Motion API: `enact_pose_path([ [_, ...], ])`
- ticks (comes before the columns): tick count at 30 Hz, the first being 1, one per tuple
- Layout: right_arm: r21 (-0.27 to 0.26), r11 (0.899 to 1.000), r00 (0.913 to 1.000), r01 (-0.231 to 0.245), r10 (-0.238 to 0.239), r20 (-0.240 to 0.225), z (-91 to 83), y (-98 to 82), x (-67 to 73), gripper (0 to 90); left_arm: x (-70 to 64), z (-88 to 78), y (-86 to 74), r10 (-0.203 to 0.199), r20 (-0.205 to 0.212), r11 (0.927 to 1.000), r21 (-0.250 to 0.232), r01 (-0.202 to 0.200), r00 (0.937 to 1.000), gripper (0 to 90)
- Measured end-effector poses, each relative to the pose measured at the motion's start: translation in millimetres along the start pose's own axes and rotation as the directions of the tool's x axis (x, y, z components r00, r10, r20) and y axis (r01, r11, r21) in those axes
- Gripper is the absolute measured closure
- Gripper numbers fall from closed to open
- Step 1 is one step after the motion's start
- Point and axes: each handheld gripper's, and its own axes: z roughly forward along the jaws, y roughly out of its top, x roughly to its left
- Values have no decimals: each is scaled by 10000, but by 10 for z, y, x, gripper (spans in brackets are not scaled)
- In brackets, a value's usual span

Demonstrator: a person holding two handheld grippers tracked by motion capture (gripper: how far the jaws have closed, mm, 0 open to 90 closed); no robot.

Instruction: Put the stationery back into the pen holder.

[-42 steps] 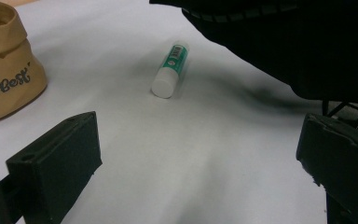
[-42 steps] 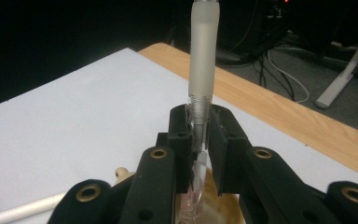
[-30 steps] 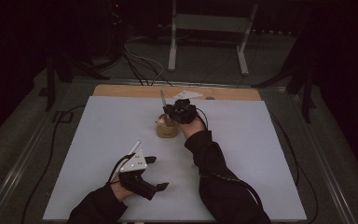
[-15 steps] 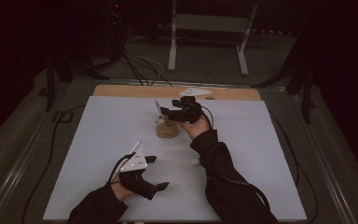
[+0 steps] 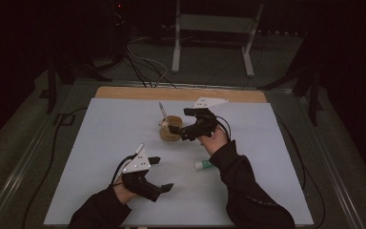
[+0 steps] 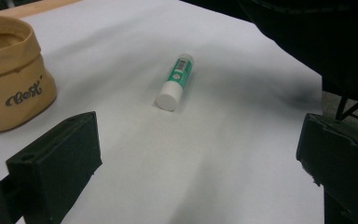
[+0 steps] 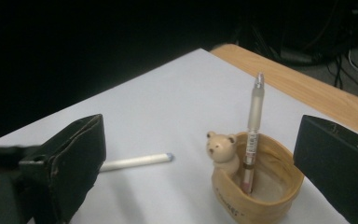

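My right gripper has just been opening, its fingers now spread wide with nothing between them. The clear-barrelled pen stands upright in the tan, bear-trimmed soft pot near the bench's far edge, leaning on the rim. I reckon the drop is done, so I want to back away level without clipping the pen top. My left gripper hovers low, fingers spread and empty, facing the green-and-white glue stick lying on the white bench cover. A white pencil-like stick lies beyond the pot.
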Motion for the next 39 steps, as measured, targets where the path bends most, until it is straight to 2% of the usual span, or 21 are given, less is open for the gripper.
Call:
enact_pose_path([
  [2,-66,9999,9999,95,-94,103,-30,-9,16,20,-7,9,16,48,37,10000,1,-48,10000,4],
  [5,-150,9975,9945,688,-673,800,-166,-47,75,20,-13,21,52,62,85,10000,-43,-61,9999,4],
  [6,-150,9975,9945,688,-673,800,-166,-47,75,20,-13,21,52,62,85,10000,-43,-61,9999,4],
  [7,-526,9955,9918,784,-725,1054,-249,-77,86,20,-11,22,63,90,82,10000,-41,-90,9999,4],
  [8,-877,9895,9823,1149,-1001,1582,-351,-110,125,21,-10,24,69,70,79,10000,-46,-70,9999,4],
  [9,-877,9895,9823,1149,-1001,1582,-351,-110,125,21,-5,26,75,74,111,9999,-70,-73,9999,4],
  [11,-869,9865,9725,1389,-1194,1998,-438,-135,150,20,-2,33,87,75,183,10000,-4,-75,9998,4],
  [12,-1036,9853,9712,1356,-1115,2108,-505,-161,160,20,-2,38,93,91,181,10000,26,-92,9998,4],
  [15,-1176,9851,9703,1257,-973,2216,-578,-193,162,24,3,49,113,109,246,9999,28,-110,9996,4],
  [16,-1208,9865,9736,1108,-834,2123,-613,-211,156,49,5,53,118,128,259,9999,5,-129,9996,3],
  [17,-1158,9889,9761,936,-682,2064,-643,-228,151,73,8,59,124,151,308,9999,-16,-150,9994,4],
  [21,-992,9932,9764,617,-395,2121,-725,-329,131,77,11,82,144,157,353,9999,32,-158,9993,4],
  [23,-860,9961,9759,207,-14,2184,-763,-382,112,77,10,99,151,164,469,9998,48,-167,9988,4],
  [24,-881,9961,9785,-82,261,2046,-801,-432,98,61,9,107,156,175,484,9998,73,-178,9987,4],
  [27,-867,9961,9808,-164,328,1920,-837,-477,100,26,5,146,179,115,640,9998,135,-124,9979,4],
  [32,-919,9958,9792,0,186,2021,-967,-570,148,18,13,236,229,126,969,9996,256,-151,9952,4],
  [36,-1063,9943,9808,-11,218,1936,-1015,-593,159,18,28,309,257,82,1023,9995,295,-112,9947,4],
  [39,-1034,9946,9786,-42,253,2041,-1077,-611,170,18,41,365,284,11,1069,9996,286,-42,9943,4],
])
